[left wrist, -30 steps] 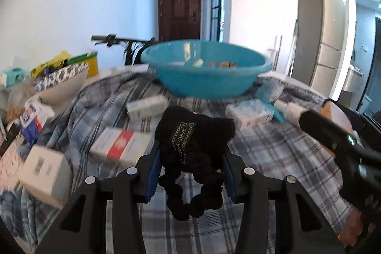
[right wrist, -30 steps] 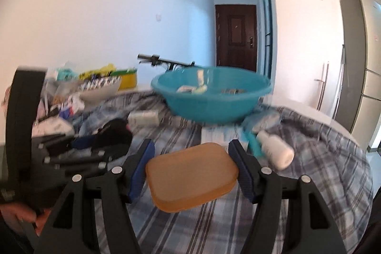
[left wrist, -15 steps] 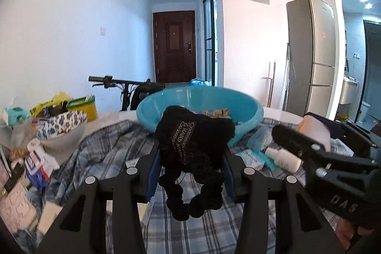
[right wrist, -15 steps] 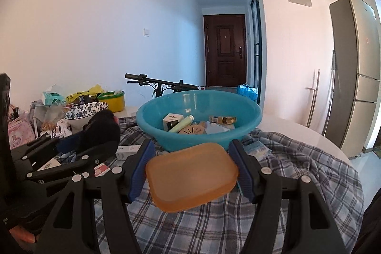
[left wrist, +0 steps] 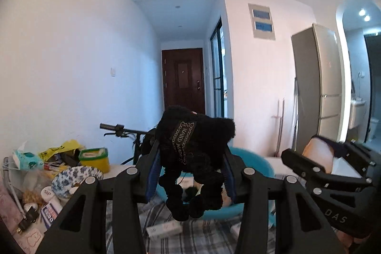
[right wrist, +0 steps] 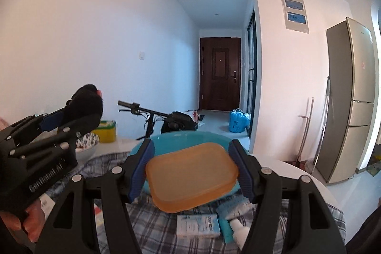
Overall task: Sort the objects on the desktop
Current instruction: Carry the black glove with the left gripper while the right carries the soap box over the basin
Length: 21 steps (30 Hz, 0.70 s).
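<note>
Left wrist: left gripper [left wrist: 190, 170], jaws clamped on a fuzzy black knitted hair tie [left wrist: 193, 149] with woven label, raised above a smooth round teal plastic basin [left wrist: 257, 163]. Right wrist: right gripper [right wrist: 191, 173], jaws clamped on a translucent amber soap box [right wrist: 191, 174], rounded rectangle, raised over the same basin on a plaid-clothed bench [right wrist: 142, 220].
</note>
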Motion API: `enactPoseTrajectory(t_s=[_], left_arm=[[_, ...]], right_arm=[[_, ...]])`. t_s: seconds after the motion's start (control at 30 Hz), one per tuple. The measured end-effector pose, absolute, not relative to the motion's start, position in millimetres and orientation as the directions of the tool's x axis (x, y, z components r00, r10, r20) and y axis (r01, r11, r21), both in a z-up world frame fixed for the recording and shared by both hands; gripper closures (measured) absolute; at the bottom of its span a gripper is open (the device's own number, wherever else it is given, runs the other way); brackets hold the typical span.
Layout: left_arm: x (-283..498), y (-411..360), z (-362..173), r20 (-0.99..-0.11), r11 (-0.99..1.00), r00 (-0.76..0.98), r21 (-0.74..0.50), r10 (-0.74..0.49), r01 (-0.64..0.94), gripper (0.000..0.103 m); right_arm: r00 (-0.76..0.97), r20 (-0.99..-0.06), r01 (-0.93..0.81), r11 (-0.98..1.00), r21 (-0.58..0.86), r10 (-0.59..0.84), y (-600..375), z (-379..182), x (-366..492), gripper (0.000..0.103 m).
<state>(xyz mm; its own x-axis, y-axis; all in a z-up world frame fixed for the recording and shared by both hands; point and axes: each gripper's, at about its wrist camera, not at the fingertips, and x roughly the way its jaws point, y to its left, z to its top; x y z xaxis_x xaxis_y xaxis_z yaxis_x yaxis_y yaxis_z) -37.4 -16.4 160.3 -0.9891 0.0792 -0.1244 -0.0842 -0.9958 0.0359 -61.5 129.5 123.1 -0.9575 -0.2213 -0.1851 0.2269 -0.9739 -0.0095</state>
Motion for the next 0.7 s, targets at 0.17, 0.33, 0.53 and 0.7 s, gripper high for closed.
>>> enactPoseTrajectory(t_s=[0.17,0.33,0.53,0.7], left_arm=[[-50,-17,195,-0.075,-0.998,-0.996,0.038,0.050,-0.053,0.056],[-77,-22,225,-0.069,-0.999,-0.997,-0.007,0.036,-0.035,0.056],[-104,-28,242,-0.055,-0.997,-0.997,-0.056,0.046,-0.043,0.056],[-120,-20,263,-0.022,-0.998,-0.998,-0.028,0.059,-0.058,0.056]], right_arm=[[-0.965,-0.131,0.222,-0.974,0.045,-0.227,130,162,-76,0.040],[-0.973,-0.051,0.224,-0.973,0.051,-0.226,127,205,-86,0.040],[-0.976,0.024,0.216,-0.974,0.064,-0.214,128,231,-98,0.040],[-0.978,0.061,0.206,-0.974,0.092,-0.201,136,241,-112,0.040]])
